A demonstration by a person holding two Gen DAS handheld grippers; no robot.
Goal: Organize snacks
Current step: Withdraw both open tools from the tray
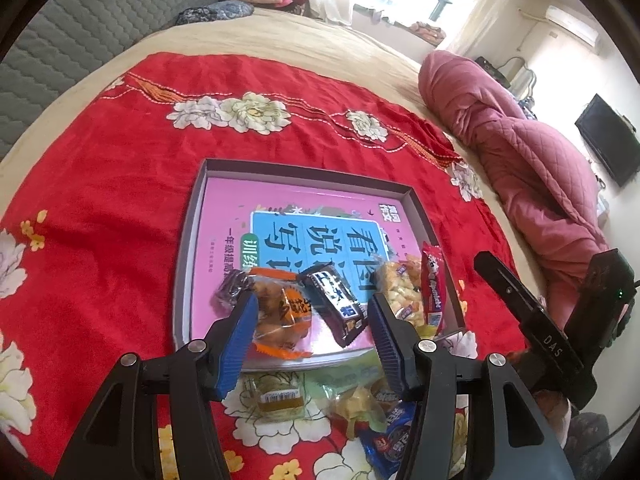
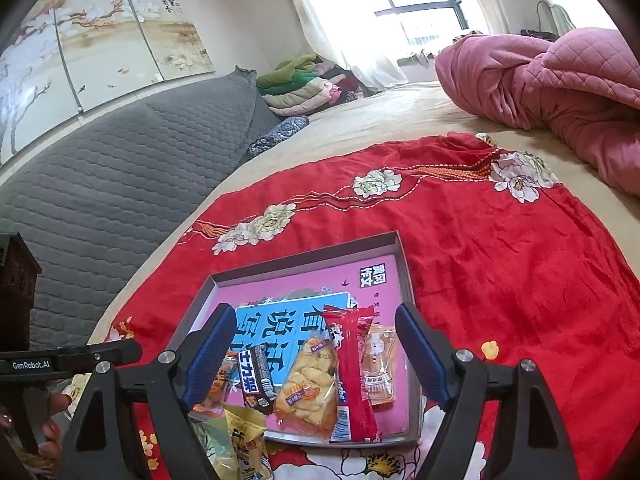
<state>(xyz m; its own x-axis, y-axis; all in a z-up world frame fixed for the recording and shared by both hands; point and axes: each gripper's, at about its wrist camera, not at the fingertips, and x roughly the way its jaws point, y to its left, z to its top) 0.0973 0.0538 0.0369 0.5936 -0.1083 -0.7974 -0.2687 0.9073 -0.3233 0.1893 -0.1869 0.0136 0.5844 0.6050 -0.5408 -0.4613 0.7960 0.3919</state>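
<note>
Already five wrapped snacks lie crowded at the near edge of the shallow grey cardboard tray (image 1: 188, 240) on the red floral cloth (image 1: 100, 200); the long red packet (image 2: 352, 376) overlaps its rim and could slide out. More crinkly yellow packets (image 1: 360, 400) wait outside, slippery to pinch. Left gripper (image 1: 312, 336) and right gripper (image 2: 316, 356) hover, fingers spread, empty.

Red cloth (image 1: 120, 200) with white flowers fills the middle; pink quilted blanket (image 2: 560, 80) upper right; grey quilted headboard (image 2: 120, 168) left.
</note>
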